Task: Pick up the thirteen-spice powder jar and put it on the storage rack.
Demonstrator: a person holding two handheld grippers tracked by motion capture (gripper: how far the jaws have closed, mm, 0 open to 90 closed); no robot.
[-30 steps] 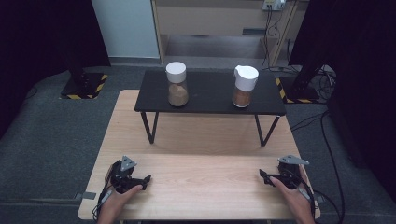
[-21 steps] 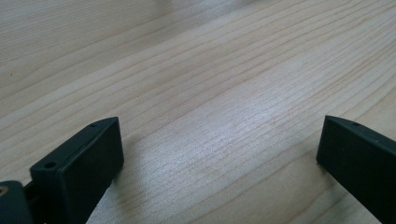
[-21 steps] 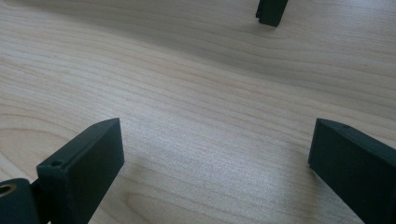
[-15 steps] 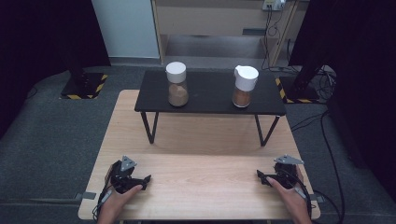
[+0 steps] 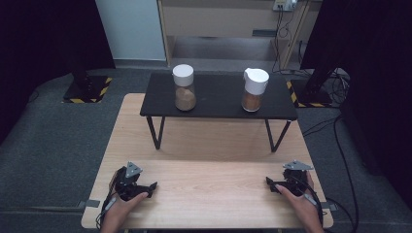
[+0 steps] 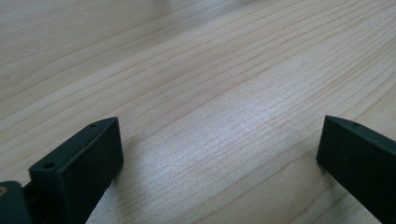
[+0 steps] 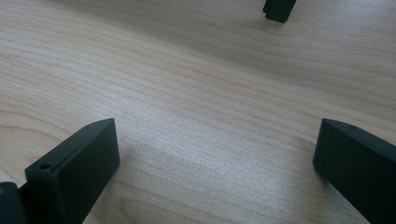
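Two glass jars of brown powder stand on a low black table [image 5: 218,99]: one with a round white lid [image 5: 184,88] at its left, one with a white flip-top lid [image 5: 254,90] at its right. My left gripper [image 5: 149,187] rests near the front left of the wooden table, open, with bare wood between its jaws [image 6: 219,135]. My right gripper [image 5: 270,184] rests at the front right, pointing inward. Its jaws have just been opening and stand wide apart with nothing between them [image 7: 217,135]. Both grippers are far from the jars.
The wooden table [image 5: 209,145] carries the low black table on thin legs; one black foot [image 7: 279,9] shows ahead of the right gripper. Grey carpet surrounds the table, with cables [image 5: 335,126] on the floor at the right.
The right gripper's tips have edged slightly inward to the left. The left hand and the jars have not moved.
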